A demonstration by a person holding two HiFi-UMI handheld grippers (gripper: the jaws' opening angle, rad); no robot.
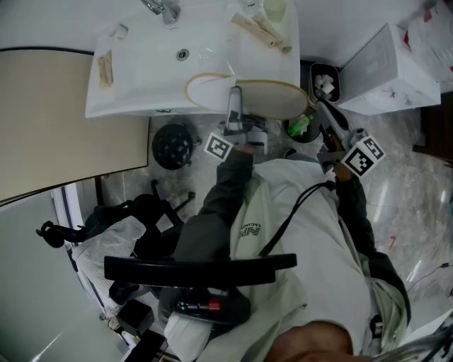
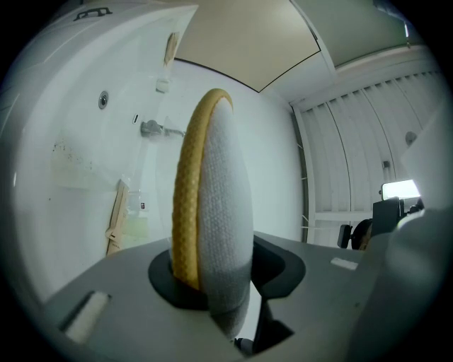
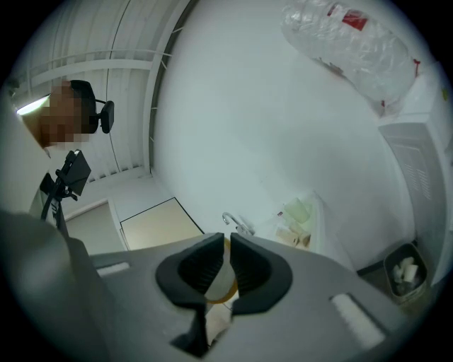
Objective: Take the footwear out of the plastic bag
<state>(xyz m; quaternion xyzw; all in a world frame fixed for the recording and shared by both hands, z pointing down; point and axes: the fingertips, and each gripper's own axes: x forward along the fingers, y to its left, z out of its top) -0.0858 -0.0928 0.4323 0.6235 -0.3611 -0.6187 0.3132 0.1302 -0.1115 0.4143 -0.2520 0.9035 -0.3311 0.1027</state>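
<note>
White slipper point(image 2: 223, 205) clamped in left tool point(image 2: 212, 286), right tool point(image 3: 221, 272) nipping a slipper edge, pair point(image 1: 272, 99) visible only overhead

1. Open way down into the middle of the sink point(image 1: 134, 92), bare around the drain point(image 1: 182, 54)
2. At the back rim, a faucet point(image 1: 163, 8) in the way; wooden packets point(image 1: 263, 30) on the right ledge and another wooden piece point(image 1: 105, 71) on the left ledge
3. Front rim taken up by the slippers point(image 1: 272, 99) lying across it, with the left gripper point(image 2: 216, 283) and right gripper point(image 3: 225, 272) clamped on them
4. Right of the sink, a tight gap filled by a bin point(image 1: 325, 83), just beside a white box point(image 1: 393, 71)
5. Bare marble floor point(image 1: 410, 170) right of the person, free to pass
6. In front of the sink, a black round object point(image 1: 172, 145) on the floor; left of it, a beige tabletop point(image 1: 42, 134) closing that side
</note>
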